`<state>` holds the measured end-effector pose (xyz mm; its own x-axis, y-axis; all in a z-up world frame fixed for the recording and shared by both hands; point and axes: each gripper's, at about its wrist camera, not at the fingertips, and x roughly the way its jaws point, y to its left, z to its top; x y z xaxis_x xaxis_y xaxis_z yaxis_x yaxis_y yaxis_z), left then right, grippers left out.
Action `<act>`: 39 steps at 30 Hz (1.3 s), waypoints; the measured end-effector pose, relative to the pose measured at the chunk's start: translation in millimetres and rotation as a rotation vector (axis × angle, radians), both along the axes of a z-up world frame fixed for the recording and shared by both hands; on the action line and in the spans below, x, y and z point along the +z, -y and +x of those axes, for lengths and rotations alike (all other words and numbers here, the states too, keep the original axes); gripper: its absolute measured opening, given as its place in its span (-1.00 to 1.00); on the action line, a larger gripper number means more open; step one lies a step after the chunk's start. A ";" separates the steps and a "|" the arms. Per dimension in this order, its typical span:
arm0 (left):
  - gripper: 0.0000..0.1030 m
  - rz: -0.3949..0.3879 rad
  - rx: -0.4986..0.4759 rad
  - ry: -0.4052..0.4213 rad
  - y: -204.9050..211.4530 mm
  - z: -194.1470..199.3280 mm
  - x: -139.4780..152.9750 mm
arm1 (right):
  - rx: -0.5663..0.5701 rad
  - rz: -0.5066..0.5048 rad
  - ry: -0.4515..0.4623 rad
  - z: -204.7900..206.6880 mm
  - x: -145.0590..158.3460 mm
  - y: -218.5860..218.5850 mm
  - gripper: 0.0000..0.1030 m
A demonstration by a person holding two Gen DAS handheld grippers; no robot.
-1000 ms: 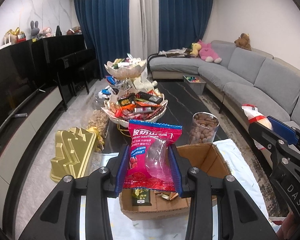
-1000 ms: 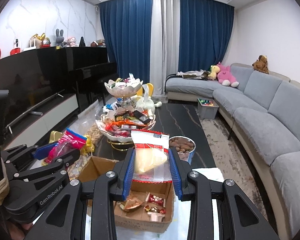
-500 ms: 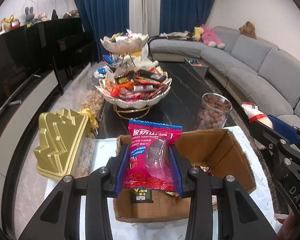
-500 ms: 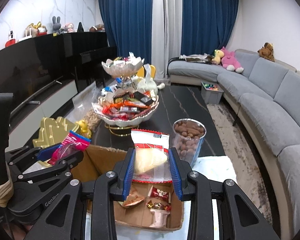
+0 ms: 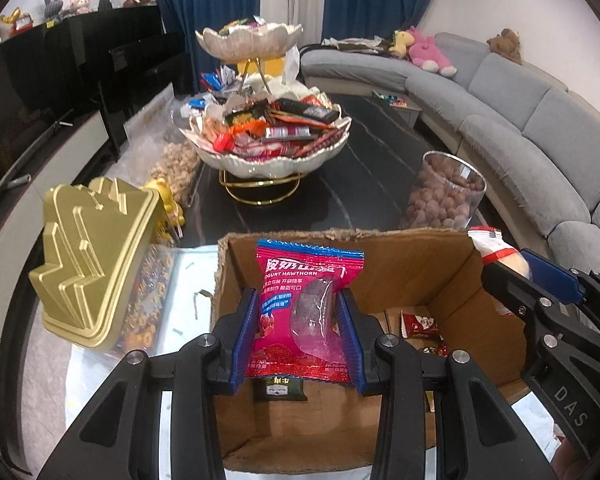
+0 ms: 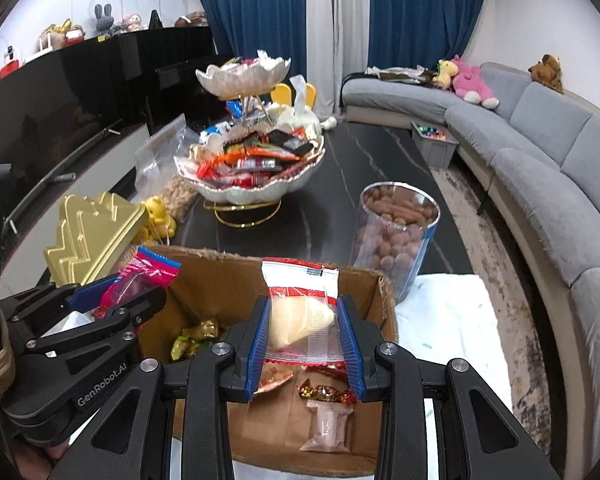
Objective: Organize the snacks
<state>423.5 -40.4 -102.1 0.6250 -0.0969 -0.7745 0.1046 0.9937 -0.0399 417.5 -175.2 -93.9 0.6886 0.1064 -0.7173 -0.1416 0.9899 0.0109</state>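
Note:
My left gripper (image 5: 298,322) is shut on a pink yogurt hawthorn packet (image 5: 304,304), held upright over the open cardboard box (image 5: 452,280). My right gripper (image 6: 303,330) is shut on a clear red-and-white packet with a pale yellow snack (image 6: 300,316), also above the cardboard box (image 6: 364,284). Several small wrapped snacks (image 6: 324,394) lie on the box floor. Each gripper shows in the other's view: the right gripper (image 5: 540,276) at the right edge, the left gripper (image 6: 112,300) at the left with the pink packet (image 6: 140,280).
A two-tier shell-shaped stand (image 5: 268,160) heaped with snacks stands on the dark table behind the box. A glass jar of brown nuts (image 6: 396,236) is at the box's right, a gold tin (image 5: 92,256) at its left. A grey sofa (image 5: 540,128) runs along the right.
Both grippers have come down and forward with their packets, from above the box's near edge to low over its opening. The box and snack stand look larger and closer.

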 end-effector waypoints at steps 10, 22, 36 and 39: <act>-0.16 -0.026 -0.001 -0.036 -1.4 7.3 -10.0 | 0.018 -0.001 -0.043 7.8 -12.2 -3.5 -0.30; 0.50 0.010 0.038 -0.003 -10.6 1.9 2.1 | -0.028 -0.018 -0.021 3.9 0.9 0.1 0.43; 0.63 0.019 0.079 0.013 -24.5 -19.7 22.8 | -0.044 -0.028 0.011 -14.4 21.6 -0.7 0.49; 0.63 0.019 0.078 0.025 -25.3 -25.9 30.3 | -0.042 -0.028 0.021 -20.6 27.6 -0.9 0.49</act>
